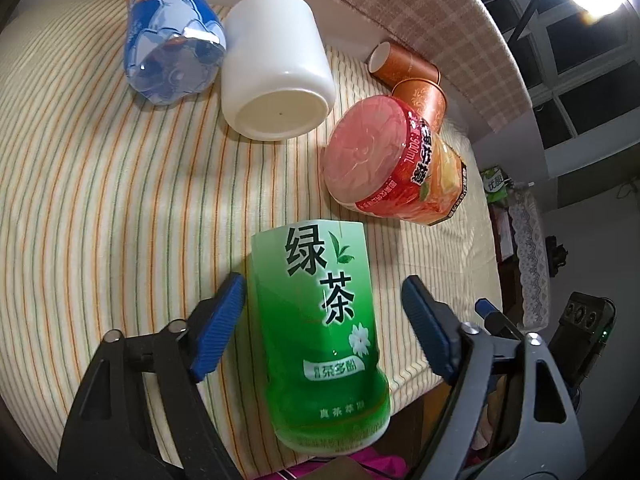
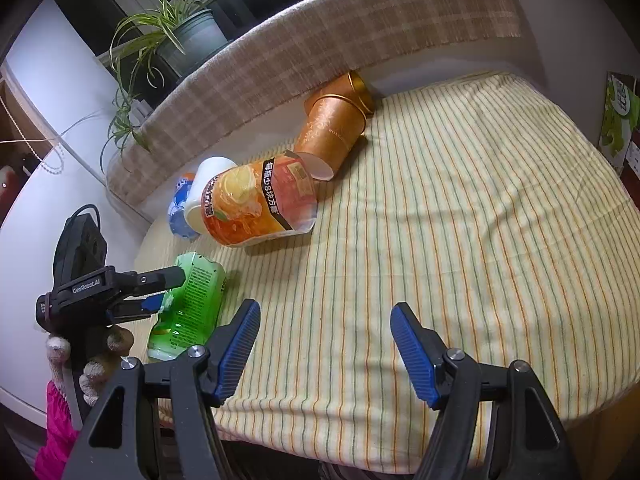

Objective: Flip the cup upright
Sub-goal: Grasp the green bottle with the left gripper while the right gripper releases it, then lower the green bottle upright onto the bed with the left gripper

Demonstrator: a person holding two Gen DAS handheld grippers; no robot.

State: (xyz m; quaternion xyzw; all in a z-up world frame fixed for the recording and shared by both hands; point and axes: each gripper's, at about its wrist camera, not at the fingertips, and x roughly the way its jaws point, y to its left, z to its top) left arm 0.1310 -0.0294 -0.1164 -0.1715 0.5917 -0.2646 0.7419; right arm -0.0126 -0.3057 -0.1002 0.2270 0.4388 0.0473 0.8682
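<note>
A: Where is the green plastic tea-label cup [image 1: 320, 332]?
B: On its side on the striped tabletop [image 1: 100, 200], at six o'clock, between the left gripper [image 1: 322, 320]'s wide-spread fingers; long axis runs twelve to six.
A: Around it?
B: Red-orange labelled cup [image 1: 392, 164] at one o'clock, white cup [image 1: 276, 64] beyond. Right gripper [image 2: 324, 344] gapes, empty.

From the right wrist, the blue bottle [image 2: 179, 208] and white cup [image 2: 208, 184] sit mostly hidden behind the orange-labelled cup [image 2: 256, 204]. The left tongs [image 2: 158, 300] cover part of the green tea cup [image 2: 192, 300], so their grip cannot be told there. From the left wrist, the blue bottle's [image 1: 168, 36] top is cut off by the edge, and the small print low on the green tea cup [image 1: 320, 320] is blurred
</note>
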